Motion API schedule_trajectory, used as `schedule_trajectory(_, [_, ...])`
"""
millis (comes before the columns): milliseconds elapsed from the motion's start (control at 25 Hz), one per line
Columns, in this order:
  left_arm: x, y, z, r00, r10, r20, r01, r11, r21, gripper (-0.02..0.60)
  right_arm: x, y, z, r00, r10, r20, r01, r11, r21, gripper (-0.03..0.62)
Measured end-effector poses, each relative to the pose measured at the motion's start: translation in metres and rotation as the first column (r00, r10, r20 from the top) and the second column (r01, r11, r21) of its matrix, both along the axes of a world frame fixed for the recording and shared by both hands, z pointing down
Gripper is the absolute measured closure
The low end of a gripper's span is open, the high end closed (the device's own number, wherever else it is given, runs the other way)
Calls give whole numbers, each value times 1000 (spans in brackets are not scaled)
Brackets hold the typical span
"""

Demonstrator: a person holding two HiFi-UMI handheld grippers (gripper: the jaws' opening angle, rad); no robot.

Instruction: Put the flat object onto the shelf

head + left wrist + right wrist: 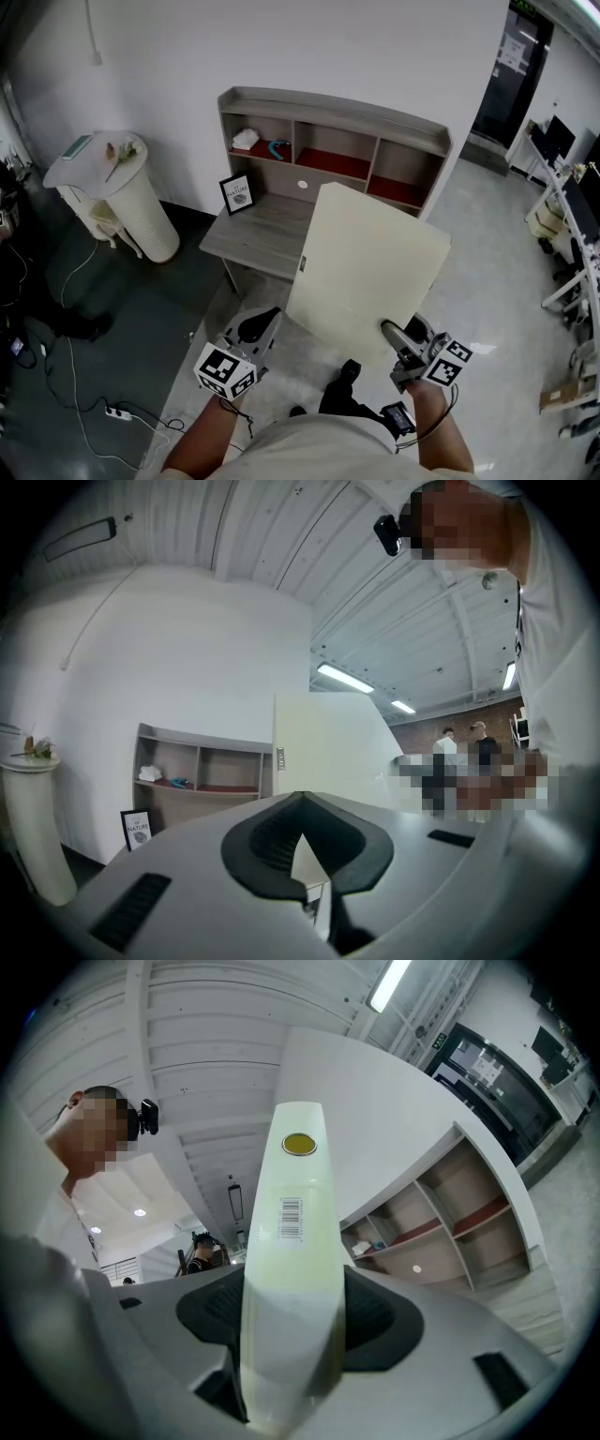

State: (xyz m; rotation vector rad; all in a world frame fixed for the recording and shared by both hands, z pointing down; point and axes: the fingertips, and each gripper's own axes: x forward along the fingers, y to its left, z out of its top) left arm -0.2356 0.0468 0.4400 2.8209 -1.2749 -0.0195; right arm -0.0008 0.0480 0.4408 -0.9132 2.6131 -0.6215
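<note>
A large cream flat board [366, 272] stands tilted in the air in front of the grey shelf unit [333, 122]. My right gripper [398, 342] is shut on the board's lower right edge. In the right gripper view the board's thin edge [291, 1241], with a barcode label, runs up between the pads. My left gripper [262, 323] hangs just beside the board's lower left corner, shut with nothing in it. In the left gripper view the board [323, 747] rises ahead of the jaws [300, 841], with the shelf unit [202, 761] behind it to the left.
The shelf unit sits on a grey desk [262, 234] with a framed picture [236, 193]. A white cloth [246, 139] and a blue item [277, 147] lie in the left compartment. A white round cabinet [122, 202] stands to the left. Cables and a power strip [117, 412] lie on the floor.
</note>
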Motion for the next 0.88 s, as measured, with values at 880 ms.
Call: schedule_trajectory(880, [97,-220,18,999,-25,31,27,998,-62,569,83,-224,11,997,-73,4,73,997,2,303])
